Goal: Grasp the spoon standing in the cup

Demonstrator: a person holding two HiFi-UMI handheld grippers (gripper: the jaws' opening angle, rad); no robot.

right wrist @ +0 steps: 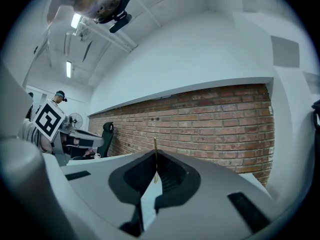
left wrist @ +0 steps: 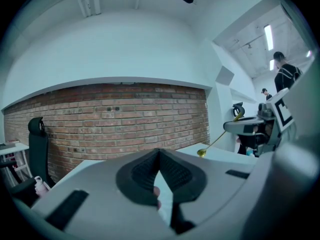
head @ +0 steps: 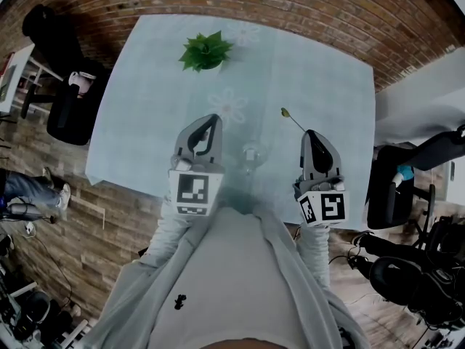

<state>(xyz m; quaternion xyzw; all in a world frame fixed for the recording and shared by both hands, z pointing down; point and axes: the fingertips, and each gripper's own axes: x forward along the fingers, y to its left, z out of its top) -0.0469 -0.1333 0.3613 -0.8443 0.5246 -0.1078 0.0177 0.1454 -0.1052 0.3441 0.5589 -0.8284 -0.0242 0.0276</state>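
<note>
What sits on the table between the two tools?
A clear cup shows in the head view between the left tool and the right tool, which grips the spoon.

A red brick wall (head: 290, 6) runs behind the pale square table (head: 145, 122), with white plaster wall (left wrist: 125, 44) above. Brown wood-plank floor (head: 87, 238) lies around it — a black office chair (head: 69, 111) stands at the table's left, under lit ceiling strip lights (left wrist: 269, 36).

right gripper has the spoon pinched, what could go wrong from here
The right gripper pinches the thin spoon only at its handle end, so it could pivot or slip from the jaws. The clear cup stands close between both grippers; a stray sweep of the left gripper might tip it.
</note>
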